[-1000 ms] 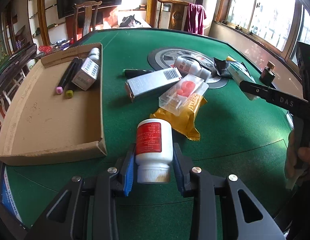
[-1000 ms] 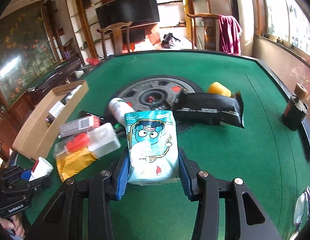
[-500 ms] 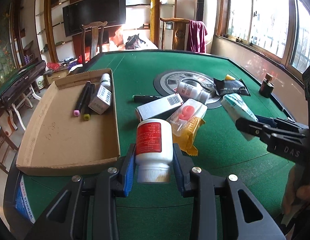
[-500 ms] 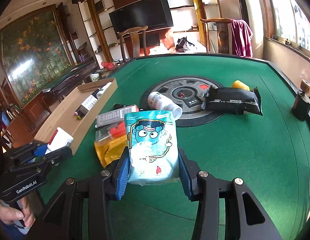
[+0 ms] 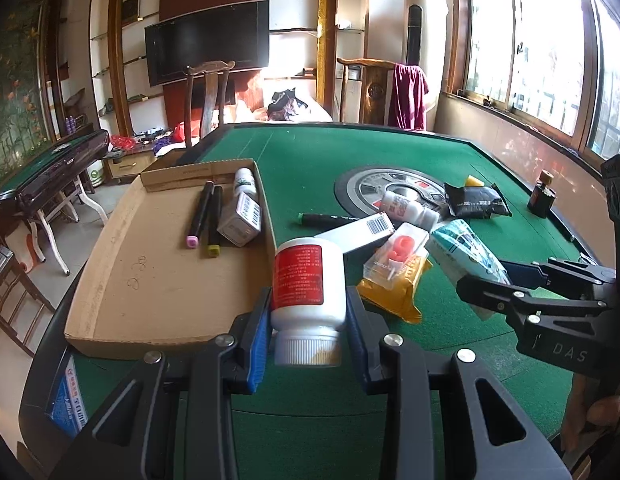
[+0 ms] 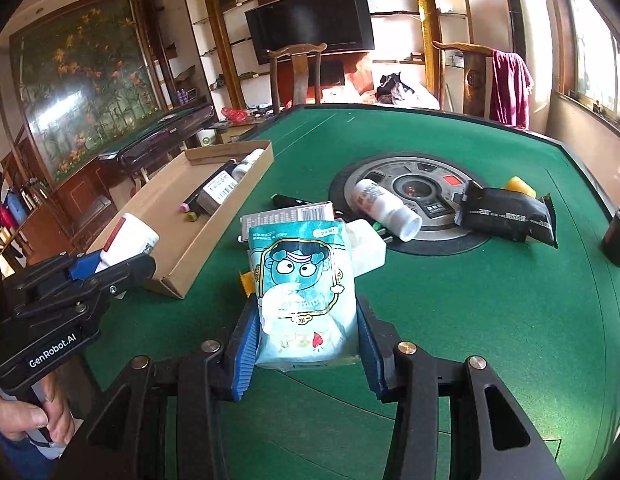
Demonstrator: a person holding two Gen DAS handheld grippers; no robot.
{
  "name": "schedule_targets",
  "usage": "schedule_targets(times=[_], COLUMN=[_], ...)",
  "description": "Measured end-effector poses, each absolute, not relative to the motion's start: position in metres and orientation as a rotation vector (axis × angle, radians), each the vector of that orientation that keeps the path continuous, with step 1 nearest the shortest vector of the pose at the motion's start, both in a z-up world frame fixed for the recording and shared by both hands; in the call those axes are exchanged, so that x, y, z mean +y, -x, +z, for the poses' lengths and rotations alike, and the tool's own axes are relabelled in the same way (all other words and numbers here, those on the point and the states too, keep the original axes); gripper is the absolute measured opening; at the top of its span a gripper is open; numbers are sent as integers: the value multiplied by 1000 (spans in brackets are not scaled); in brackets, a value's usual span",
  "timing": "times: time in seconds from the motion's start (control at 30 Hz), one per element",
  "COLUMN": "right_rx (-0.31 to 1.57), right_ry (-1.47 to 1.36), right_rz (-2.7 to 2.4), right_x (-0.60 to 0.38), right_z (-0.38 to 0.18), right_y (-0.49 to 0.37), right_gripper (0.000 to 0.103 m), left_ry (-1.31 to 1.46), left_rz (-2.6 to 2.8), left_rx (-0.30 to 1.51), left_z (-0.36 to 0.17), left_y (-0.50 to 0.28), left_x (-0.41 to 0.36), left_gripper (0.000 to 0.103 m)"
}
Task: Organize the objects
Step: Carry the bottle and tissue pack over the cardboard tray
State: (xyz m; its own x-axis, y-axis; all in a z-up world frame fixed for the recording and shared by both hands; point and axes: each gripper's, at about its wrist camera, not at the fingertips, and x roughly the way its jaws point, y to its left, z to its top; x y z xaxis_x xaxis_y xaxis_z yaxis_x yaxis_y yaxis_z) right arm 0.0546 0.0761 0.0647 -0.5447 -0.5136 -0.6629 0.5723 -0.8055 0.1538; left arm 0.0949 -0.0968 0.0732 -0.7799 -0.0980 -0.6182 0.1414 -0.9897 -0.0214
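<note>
White bottle with red label [image 5: 308, 280] clamped cap-down in left gripper [image 5: 308, 328], above green table [image 5: 489, 332] by near corner of cardboard tray [image 5: 150, 280]. Teal cartoon packet [image 6: 306, 292] pinched between right gripper [image 6: 306, 348] pads, off table. Markers [image 5: 202, 212], small box [image 5: 242, 220] lie in tray.

Yellow packet [image 5: 393, 292] half under clear box [image 5: 393, 252], label print on lying bottle [image 6: 383, 204] too small to read, dark bottle [image 6: 617, 232] cut by right edge.

"DAS" — right gripper [image 5: 505, 276], "GenRobot.AI" — left gripper [image 6: 110, 266]
</note>
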Motion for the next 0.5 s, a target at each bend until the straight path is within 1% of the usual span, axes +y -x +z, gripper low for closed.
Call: schedule_targets(times=[0.23,0.5], right_rx=[140,203], right_ry=[-961,-968], right_rz=[-2289,-2230], right_x=[53,9], right_z=[69,82], right_y=[-59,-61], right_gripper=[49,49], left_ry=[-938,-902], left_rz=[-2845,-2784], left_rx=[141,285], left_z=[81,83], left_y=[-103,-115], left_x=[-116,-174], left_gripper=[33,33])
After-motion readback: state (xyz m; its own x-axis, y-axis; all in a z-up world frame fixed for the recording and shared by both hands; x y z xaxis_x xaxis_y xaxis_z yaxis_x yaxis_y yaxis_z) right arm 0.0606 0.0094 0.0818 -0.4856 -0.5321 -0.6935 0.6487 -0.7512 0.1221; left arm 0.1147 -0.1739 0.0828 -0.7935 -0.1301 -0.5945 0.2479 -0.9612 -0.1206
